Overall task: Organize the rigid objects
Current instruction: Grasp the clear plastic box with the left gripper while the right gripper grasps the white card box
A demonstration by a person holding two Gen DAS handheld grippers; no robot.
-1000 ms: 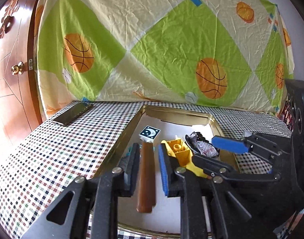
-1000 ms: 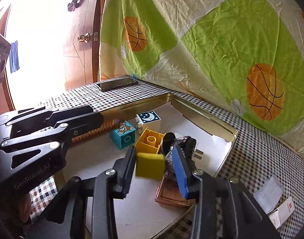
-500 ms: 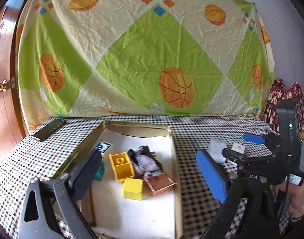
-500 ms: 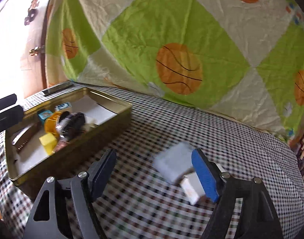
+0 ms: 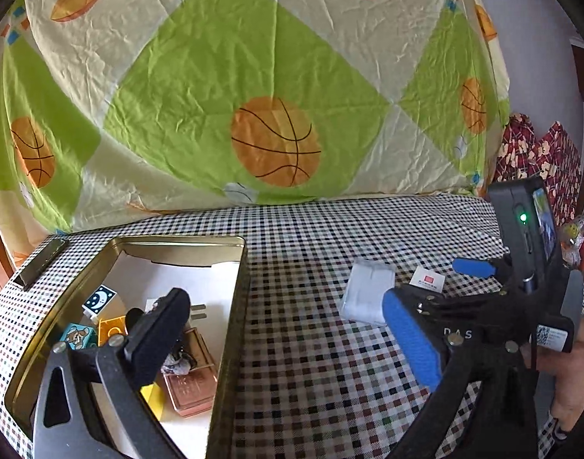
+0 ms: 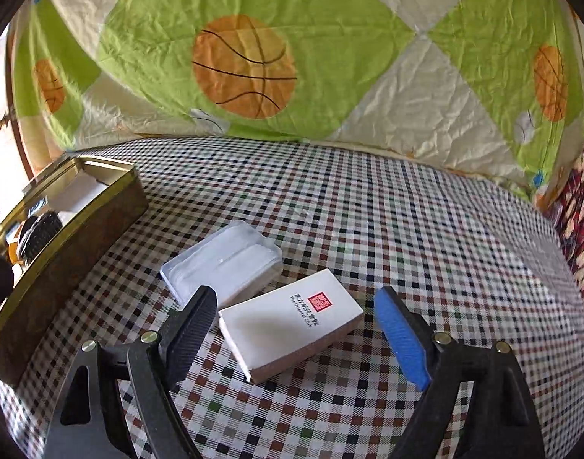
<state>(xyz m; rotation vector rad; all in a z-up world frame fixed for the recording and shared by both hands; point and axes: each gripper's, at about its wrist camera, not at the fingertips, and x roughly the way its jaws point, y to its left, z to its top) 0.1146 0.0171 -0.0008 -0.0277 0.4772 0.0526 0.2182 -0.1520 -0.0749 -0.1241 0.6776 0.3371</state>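
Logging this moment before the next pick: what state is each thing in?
Left gripper: open, holding nothing.
Right gripper: open, jaws either side of the white card box.
White card box: flat on the tablecloth, not gripped.
Clear plastic case: closed, flat, beside the card box.
Gold tin: lidless, holding blocks and other items.

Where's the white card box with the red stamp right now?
In the right wrist view, the white card box lies on the checked tablecloth between the open right gripper fingers, beside the clear plastic case.
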